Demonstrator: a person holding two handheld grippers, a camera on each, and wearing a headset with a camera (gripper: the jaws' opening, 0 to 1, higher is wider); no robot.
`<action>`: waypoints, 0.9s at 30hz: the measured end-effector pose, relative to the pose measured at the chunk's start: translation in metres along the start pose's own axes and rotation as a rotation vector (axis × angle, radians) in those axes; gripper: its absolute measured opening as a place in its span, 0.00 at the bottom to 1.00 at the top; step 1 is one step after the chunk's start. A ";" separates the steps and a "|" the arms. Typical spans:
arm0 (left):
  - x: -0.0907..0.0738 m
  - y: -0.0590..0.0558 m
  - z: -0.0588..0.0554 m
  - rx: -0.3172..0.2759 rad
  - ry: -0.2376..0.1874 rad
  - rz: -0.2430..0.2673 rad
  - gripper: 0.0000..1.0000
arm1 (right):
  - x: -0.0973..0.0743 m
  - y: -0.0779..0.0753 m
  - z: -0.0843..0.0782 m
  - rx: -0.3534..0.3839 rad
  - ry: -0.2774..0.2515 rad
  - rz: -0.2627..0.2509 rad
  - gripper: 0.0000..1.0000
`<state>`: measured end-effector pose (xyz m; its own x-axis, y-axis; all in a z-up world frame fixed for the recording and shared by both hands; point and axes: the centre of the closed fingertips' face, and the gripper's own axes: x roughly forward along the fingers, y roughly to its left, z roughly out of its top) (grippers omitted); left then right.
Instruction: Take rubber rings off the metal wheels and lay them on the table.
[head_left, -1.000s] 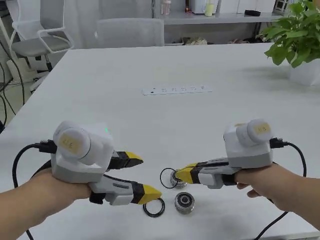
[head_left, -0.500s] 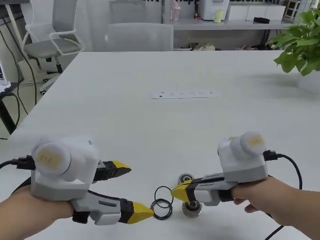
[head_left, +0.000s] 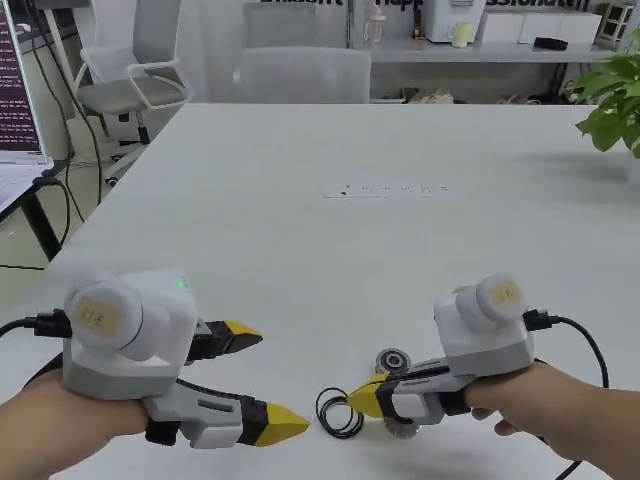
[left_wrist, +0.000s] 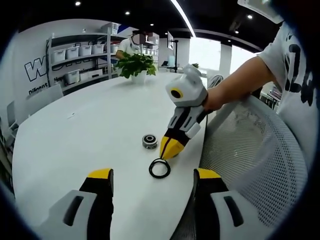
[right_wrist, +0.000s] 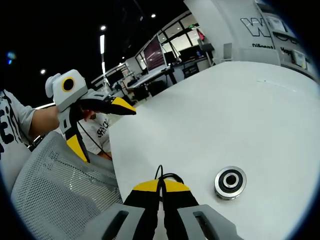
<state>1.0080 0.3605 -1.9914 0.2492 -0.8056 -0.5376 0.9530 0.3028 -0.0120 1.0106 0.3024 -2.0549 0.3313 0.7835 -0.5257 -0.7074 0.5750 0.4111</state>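
Two thin black rubber rings (head_left: 325, 410) lie overlapped on the white table (head_left: 330, 260) near its front edge. My right gripper (head_left: 362, 400) is shut, and its yellow tips pinch the edge of one rubber ring (right_wrist: 169, 176). A bare metal wheel (head_left: 392, 361) sits just beyond it, and a second wheel (head_left: 405, 428) peeks out under the gripper. My left gripper (head_left: 268, 382) hangs open and empty to the left of the rings. In the left gripper view, a ring (left_wrist: 150, 170) lies ahead of the open left gripper (left_wrist: 154, 173), with a wheel (left_wrist: 149, 141) and the right gripper (left_wrist: 169, 149) behind it.
A white power strip (head_left: 392, 189) lies flat at the table's middle. Grey chairs (head_left: 300, 72) stand at the far edge and a potted plant (head_left: 615, 115) at the far right. A mesh chair back (left_wrist: 250, 160) is close behind the near edge.
The right gripper has drawn a ring away from a wheel and lowered it onto the ring lying on the table. The left gripper stays open. The head camera has shifted.
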 end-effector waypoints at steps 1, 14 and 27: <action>-0.001 0.001 -0.001 -0.001 0.001 0.003 0.62 | 0.001 -0.002 -0.001 0.003 0.003 -0.002 0.00; 0.004 0.001 -0.005 -0.007 0.020 0.006 0.62 | 0.000 -0.008 -0.010 -0.007 0.043 -0.020 0.00; 0.009 -0.001 -0.003 -0.004 0.033 -0.002 0.62 | -0.004 -0.008 -0.007 -0.048 0.040 -0.026 0.06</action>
<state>1.0090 0.3547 -1.9988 0.2413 -0.7887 -0.5654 0.9528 0.3033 -0.0164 1.0103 0.2927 -2.0610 0.3260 0.7577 -0.5653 -0.7284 0.5825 0.3607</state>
